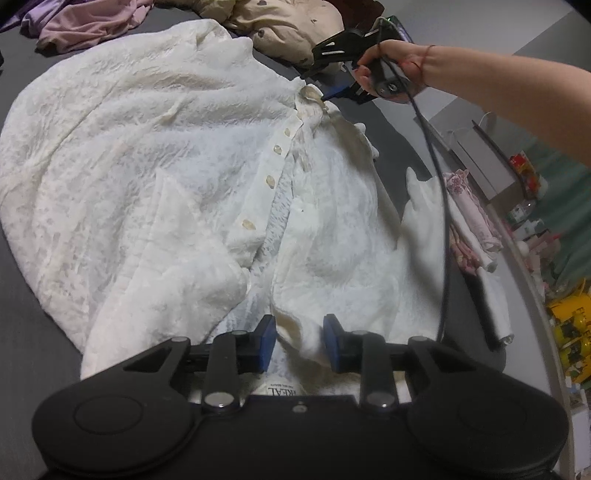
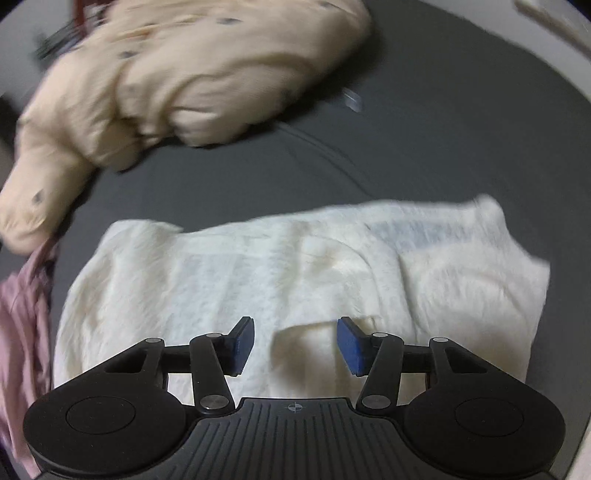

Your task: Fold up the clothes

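A white lace button-up shirt lies spread, front up, on a dark grey surface. At the bottom of the left wrist view, my left gripper has its blue pads closed on a raised fold of the shirt near the collar label. A person's hand holds my right gripper at the shirt's far end, by the last button of the placket. In the right wrist view, the right gripper stands above the white shirt. Its jaws are apart, and a small flap of cloth lies loose between them.
A beige spotted garment is heaped past the shirt's far end. Pink and purple clothes lie at the far left. Folded pale clothes sit by the surface's right edge, with clutter beyond. A black cable hangs across the right.
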